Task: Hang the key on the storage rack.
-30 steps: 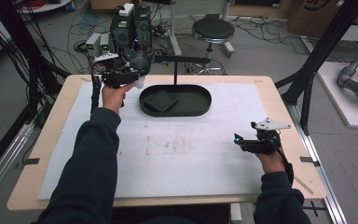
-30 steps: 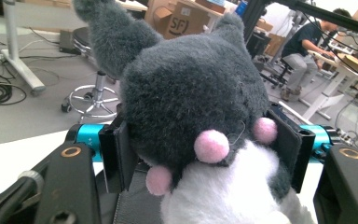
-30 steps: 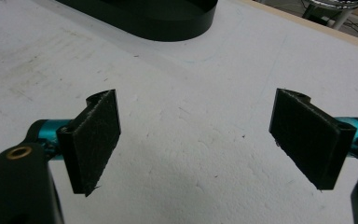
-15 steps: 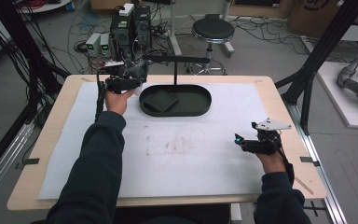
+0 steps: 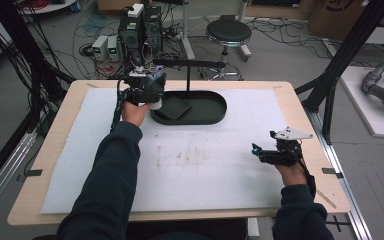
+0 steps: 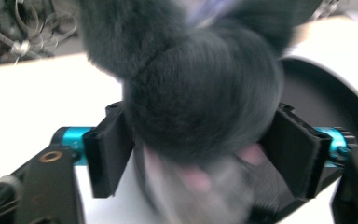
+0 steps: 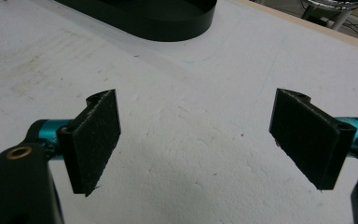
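Squeezing a grey furry soft toy (image 6: 200, 93) between its jaws at the black oval tray's (image 5: 215, 116) left end, the left gripper (image 5: 147, 87) holds something light, yielding, best pinched mid-body, while the right gripper (image 7: 200, 140) hovers spread wide, empty.

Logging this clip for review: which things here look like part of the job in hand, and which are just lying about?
Likely part of the job:
- left gripper, shut on a dark furry object
- black oval tray with its T-shaped stand
- dark flat piece in the tray
- right gripper, open over the white mat

Just lying about:
- stool
- electronics boxes and cables on the floor
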A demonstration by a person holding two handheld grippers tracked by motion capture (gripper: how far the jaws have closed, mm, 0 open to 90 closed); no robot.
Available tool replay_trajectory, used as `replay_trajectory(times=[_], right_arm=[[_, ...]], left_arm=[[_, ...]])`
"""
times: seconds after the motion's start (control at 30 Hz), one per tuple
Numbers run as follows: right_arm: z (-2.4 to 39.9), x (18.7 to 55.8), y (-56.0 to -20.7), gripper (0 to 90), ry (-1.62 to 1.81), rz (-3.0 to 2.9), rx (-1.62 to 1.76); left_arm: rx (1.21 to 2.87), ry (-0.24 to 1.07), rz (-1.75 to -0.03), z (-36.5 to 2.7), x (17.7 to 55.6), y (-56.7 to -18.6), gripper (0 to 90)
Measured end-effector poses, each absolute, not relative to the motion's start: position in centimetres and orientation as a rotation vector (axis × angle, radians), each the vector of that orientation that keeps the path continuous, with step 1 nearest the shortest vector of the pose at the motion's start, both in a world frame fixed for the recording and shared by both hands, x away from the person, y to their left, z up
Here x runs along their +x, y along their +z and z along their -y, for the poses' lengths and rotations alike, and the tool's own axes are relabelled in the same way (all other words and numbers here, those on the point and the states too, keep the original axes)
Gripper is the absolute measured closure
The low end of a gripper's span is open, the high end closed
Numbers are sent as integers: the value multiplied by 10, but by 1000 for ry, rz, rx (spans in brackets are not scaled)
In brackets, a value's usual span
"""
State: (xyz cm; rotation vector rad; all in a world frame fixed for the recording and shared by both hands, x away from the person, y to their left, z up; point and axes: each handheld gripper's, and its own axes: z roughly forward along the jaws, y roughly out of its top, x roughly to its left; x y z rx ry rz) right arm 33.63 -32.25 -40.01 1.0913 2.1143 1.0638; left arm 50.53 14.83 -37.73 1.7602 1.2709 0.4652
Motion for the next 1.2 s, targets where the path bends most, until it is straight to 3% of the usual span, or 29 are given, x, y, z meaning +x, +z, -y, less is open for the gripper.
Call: replay_trajectory(times=[0.4, 0.8, 0.83, 1.0, 1.2], right_arm=[[320, 336, -401, 165, 1060, -2115, 1087], [319, 336, -400, 165, 1060, -2119, 1069], [318, 337, -400, 165, 1060, -2120, 1063], [316, 339, -402, 165, 1057, -2137, 1056], [314, 340, -403, 164, 1055, -2147, 1055]], left_arm=[[1645, 470, -1091, -175, 450, -367, 248], [1618, 584, -885, -206, 377, -364, 244], [1616, 593, -882, -209, 372, -366, 206], [1588, 530, -915, -224, 352, -380, 203], [1581, 582, -941, -239, 343, -391, 197]])
